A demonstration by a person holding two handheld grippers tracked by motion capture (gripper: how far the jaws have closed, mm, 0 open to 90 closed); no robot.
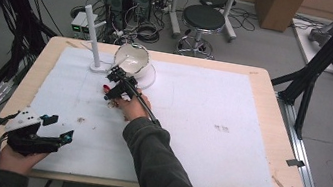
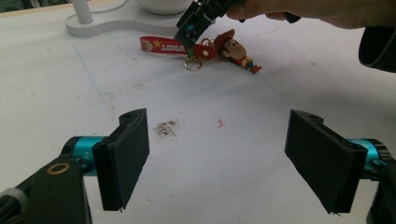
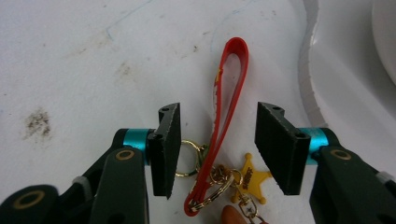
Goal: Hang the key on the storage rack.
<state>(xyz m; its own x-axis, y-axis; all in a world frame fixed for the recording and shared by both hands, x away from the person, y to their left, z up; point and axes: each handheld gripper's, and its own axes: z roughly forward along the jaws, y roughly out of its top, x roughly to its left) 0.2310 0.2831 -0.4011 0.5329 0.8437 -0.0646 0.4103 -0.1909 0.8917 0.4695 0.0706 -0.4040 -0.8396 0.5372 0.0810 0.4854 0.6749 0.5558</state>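
The keychain is a red strap loop with yellow lettering and a star printed on one face, joined at one end to gold-coloured metal rings, a yellow sheriff's-star charm and a small cowboy figure with a brown hat. It lies flat on the white, slightly stained foam sheet that covers the wooden counter, just in front of the base of a white stand and near a white bowl.

The strap looks like smooth, flexible rubber or plastic, standing on its thin edge in the right gripper view so that the loop reads as a long narrow oval. The rings are thin polished wire, one larger ring lying apart to the side.

The right gripper points down over the keychain, its flat black fingers apart on either side of the strap, near the ring end; they straddle the strap without pressing on it. The left gripper rests low at the near left corner of the counter, well apart from the keychain, its fingers wide apart with nothing between them.

The bowl is glossy, rounded and tilted on the stand's flat base; its visible inside looks bare.
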